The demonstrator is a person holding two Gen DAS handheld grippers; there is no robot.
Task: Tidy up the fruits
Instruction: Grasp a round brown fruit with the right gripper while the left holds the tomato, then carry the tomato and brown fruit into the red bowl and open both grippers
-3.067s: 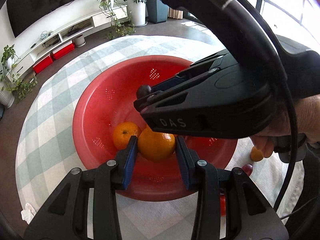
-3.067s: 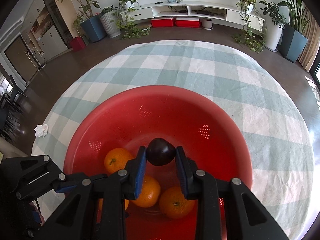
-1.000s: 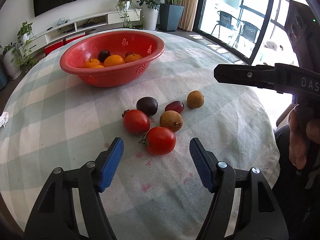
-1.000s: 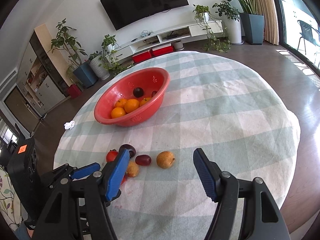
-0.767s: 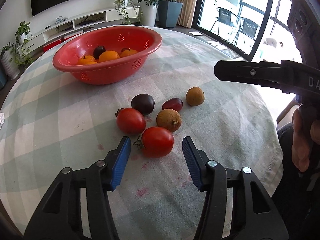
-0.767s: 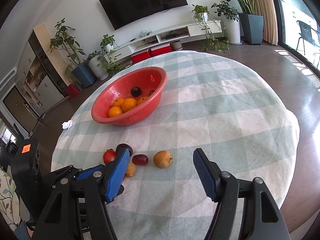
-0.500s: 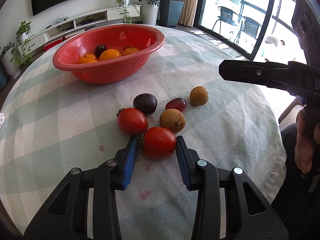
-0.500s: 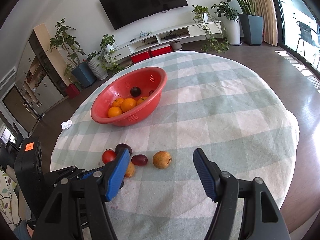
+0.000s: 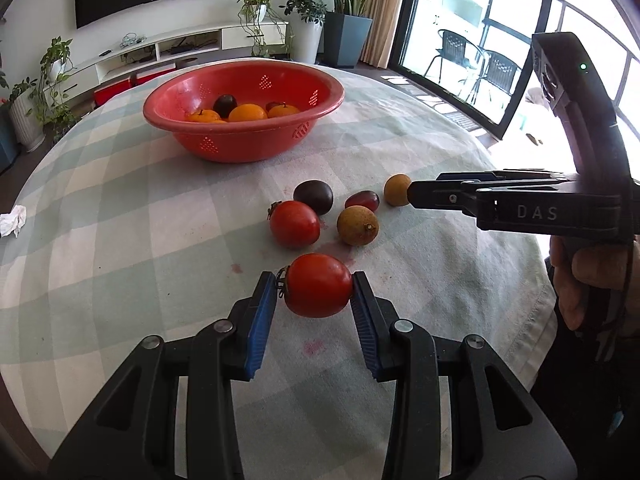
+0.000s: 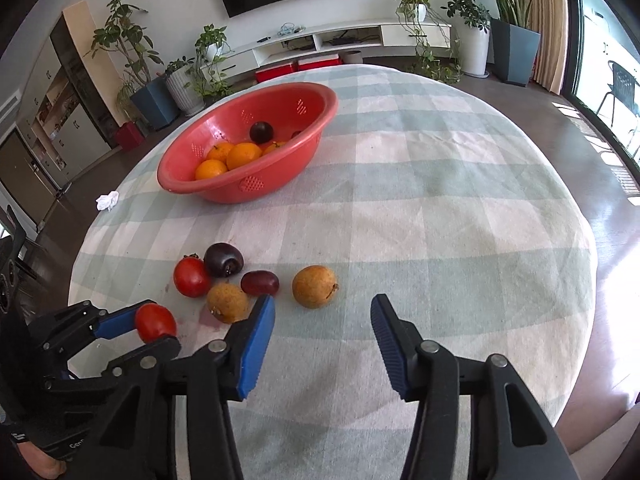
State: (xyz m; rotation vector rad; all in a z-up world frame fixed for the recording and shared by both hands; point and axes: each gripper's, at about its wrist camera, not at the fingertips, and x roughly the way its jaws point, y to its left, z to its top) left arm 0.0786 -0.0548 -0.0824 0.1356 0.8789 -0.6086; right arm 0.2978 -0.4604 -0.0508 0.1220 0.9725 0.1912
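Observation:
My left gripper (image 9: 314,306) is shut on a red tomato (image 9: 317,285), held just above the checked tablecloth; it also shows in the right wrist view (image 10: 155,323). A second tomato (image 9: 294,224), a dark plum (image 9: 313,197), a red grape (image 9: 362,200) and two tan round fruits (image 9: 357,225) (image 9: 396,195) lie just beyond. The red basket (image 9: 244,148) with oranges and a dark plum stands farther back. My right gripper (image 10: 322,330) is open and empty, just short of a tan fruit (image 10: 314,286).
The round table's edge (image 10: 576,320) falls away at the right and near side. A crumpled white tissue (image 9: 13,221) lies at the far left edge. Red stains mark the cloth near the fruit (image 9: 312,347).
My left gripper closed on the near tomato and lifted it slightly off the cloth. My right gripper stayed open and moved a little closer to the tan fruit.

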